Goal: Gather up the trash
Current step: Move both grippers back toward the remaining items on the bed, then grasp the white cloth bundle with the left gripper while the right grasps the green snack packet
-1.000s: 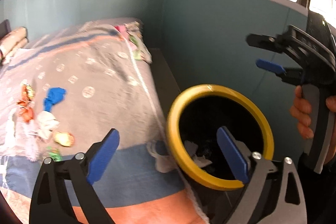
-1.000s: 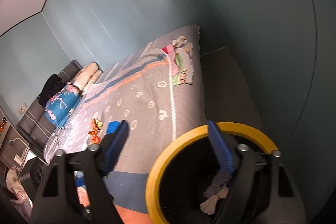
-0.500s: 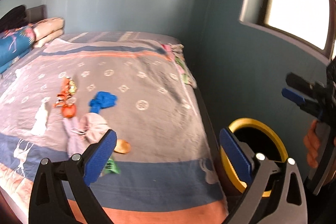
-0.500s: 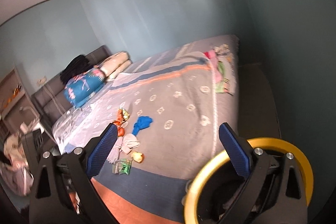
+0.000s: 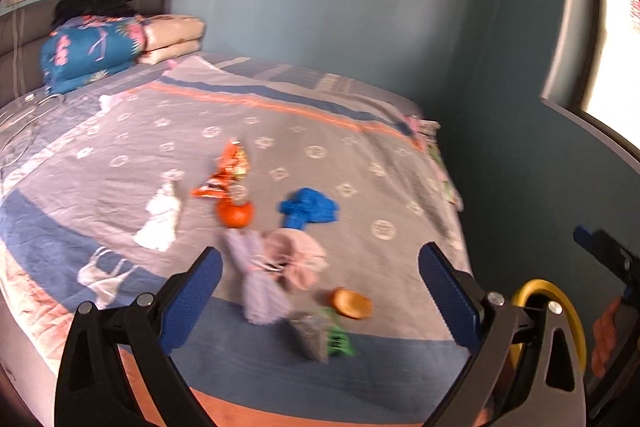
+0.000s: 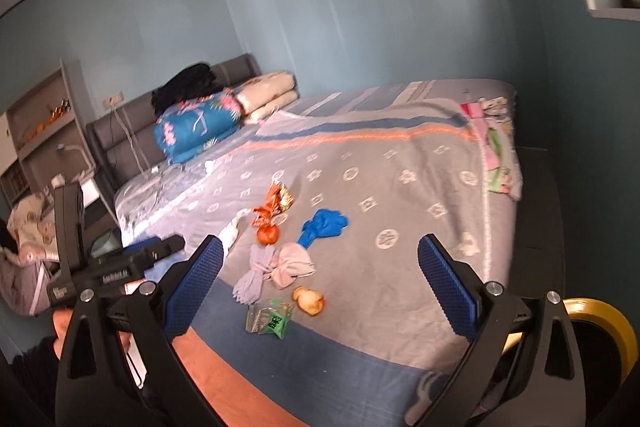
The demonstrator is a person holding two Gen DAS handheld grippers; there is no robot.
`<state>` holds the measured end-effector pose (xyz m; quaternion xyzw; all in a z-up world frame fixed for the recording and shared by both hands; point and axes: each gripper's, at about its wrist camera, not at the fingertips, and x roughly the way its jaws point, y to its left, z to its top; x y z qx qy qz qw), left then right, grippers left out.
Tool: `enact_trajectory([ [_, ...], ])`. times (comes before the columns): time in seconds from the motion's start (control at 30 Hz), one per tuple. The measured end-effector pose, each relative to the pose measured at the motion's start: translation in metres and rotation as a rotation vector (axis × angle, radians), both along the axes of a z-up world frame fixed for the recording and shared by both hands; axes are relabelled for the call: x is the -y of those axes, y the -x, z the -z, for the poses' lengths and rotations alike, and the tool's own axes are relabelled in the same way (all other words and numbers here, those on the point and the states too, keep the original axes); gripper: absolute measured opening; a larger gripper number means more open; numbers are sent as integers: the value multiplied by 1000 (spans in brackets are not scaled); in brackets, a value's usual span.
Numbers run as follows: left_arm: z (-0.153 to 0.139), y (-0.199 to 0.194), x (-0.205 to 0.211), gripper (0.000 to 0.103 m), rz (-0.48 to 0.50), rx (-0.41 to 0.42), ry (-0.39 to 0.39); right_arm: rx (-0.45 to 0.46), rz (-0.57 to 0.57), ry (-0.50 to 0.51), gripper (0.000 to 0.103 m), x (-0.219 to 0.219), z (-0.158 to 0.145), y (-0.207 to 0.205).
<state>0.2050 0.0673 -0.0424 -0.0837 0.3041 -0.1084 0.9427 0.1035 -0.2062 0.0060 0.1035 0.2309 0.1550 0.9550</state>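
Both grippers (left gripper (image 5: pixel 320 297), right gripper (image 6: pixel 320 291)) gape above bed litter (image 6: pixel 276 267).

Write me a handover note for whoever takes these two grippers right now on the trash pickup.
Left gripper: open, empty, held above the near end of the bed.
Right gripper: open, empty, also facing the bed.
Trash on the blanket, in a loose cluster: green wrapper, bitten fruit piece, pale crumpled cloths, blue glove, orange fruit, orange snack wrapper, white tissue.
Yellow-rimmed bin: on the floor beside the bed, to the right, with what looks like scraps inside.
Done: apparently a few scraps binned.
Left: pick up every piece in the cluster; the green wrapper and fruit piece lie nearest.
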Motion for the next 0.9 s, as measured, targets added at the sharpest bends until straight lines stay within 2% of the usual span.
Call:
enact_trajectory([
  [0.37, 37, -41, -69, 95, -151, -68, -41, -102, -171, 42, 94, -85, 52, -52],
  [0.47, 47, -54, -84, 95, -173, -88, -19, -128, -187, 49, 94, -99, 65, -62],
  [0.8, 90, -106, -114, 95, -228, -166, -70, -164, -180, 175, 94, -135, 110, -86],
  [0.9, 101, -124, -124, 95, -246, -195, -54, -170, -189, 216, 94, -144, 122, -89],
])
